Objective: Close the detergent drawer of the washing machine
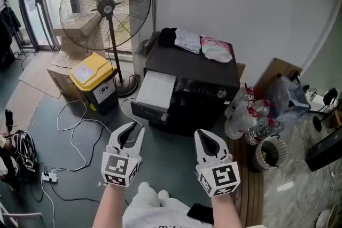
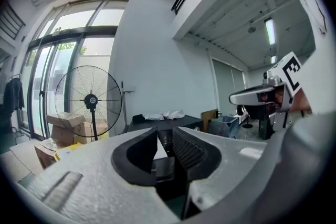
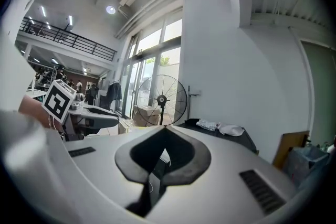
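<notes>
A black washing machine (image 1: 195,85) stands by the white wall, with clothes (image 1: 206,45) piled on its top. A white drawer (image 1: 156,88) sticks out from its front left corner. Both grippers hover over the floor in front of it, apart from it. My left gripper (image 1: 133,128) points toward the drawer with its jaws a little apart and nothing between them. In the left gripper view, the machine (image 2: 164,124) shows beyond the left gripper (image 2: 165,136). My right gripper (image 1: 204,133) is shut and empty; its tips meet in the right gripper view (image 3: 164,129).
A tall pedestal fan (image 1: 105,6) stands left of the machine, with a yellow-lidded bin (image 1: 93,75) and cardboard boxes (image 1: 72,42) near it. White cables (image 1: 75,136) and a power strip (image 1: 51,176) lie on the floor. Plastic bottles (image 1: 248,117) and a basket (image 1: 270,152) crowd the right.
</notes>
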`<state>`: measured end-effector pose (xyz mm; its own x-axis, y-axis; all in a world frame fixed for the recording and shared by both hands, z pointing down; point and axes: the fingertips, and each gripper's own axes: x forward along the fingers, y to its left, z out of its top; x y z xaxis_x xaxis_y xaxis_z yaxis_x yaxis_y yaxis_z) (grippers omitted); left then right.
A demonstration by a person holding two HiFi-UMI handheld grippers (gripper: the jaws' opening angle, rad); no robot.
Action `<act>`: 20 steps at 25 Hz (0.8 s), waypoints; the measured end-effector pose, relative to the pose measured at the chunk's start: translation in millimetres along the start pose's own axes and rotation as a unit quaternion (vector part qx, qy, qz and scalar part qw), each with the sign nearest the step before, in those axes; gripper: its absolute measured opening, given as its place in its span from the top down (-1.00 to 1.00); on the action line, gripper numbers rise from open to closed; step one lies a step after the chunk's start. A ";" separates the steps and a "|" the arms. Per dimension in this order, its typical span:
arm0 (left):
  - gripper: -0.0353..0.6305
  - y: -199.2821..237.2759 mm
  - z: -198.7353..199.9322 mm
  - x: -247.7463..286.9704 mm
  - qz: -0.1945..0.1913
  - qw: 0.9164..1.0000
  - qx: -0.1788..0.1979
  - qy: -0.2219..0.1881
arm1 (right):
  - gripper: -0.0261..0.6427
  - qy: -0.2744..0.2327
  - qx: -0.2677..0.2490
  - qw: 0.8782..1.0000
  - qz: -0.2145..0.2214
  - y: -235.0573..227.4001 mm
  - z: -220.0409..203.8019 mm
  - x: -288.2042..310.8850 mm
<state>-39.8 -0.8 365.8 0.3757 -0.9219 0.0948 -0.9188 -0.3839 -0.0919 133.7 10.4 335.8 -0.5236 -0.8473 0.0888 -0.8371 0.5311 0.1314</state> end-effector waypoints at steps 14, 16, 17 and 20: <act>0.61 24.9 -77.3 71.1 0.016 0.998 -0.015 0.065 | 0.92 0.056 0.016 0.998 -0.001 -13.8 -45.2 48.2; 0.61 30.4 -88.2 83.2 0.015 0.997 -0.022 0.072 | 0.92 0.061 0.018 0.998 -0.005 -16.0 -49.9 58.6; 0.61 33.0 -94.3 89.0 0.014 0.997 -0.025 0.076 | 0.92 0.065 0.020 0.998 -0.006 -16.6 -53.0 63.9; 0.61 37.7 -116.5 105.0 0.006 0.994 -0.039 0.098 | 0.92 0.080 0.025 0.996 -0.009 -17.7 -63.7 76.2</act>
<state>-49.1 -106.0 487.8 0.3415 -0.8952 0.2863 -0.9323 -0.3613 -0.0176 118.7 -63.3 403.1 -0.4800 -0.8424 0.2447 -0.8547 0.5120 0.0862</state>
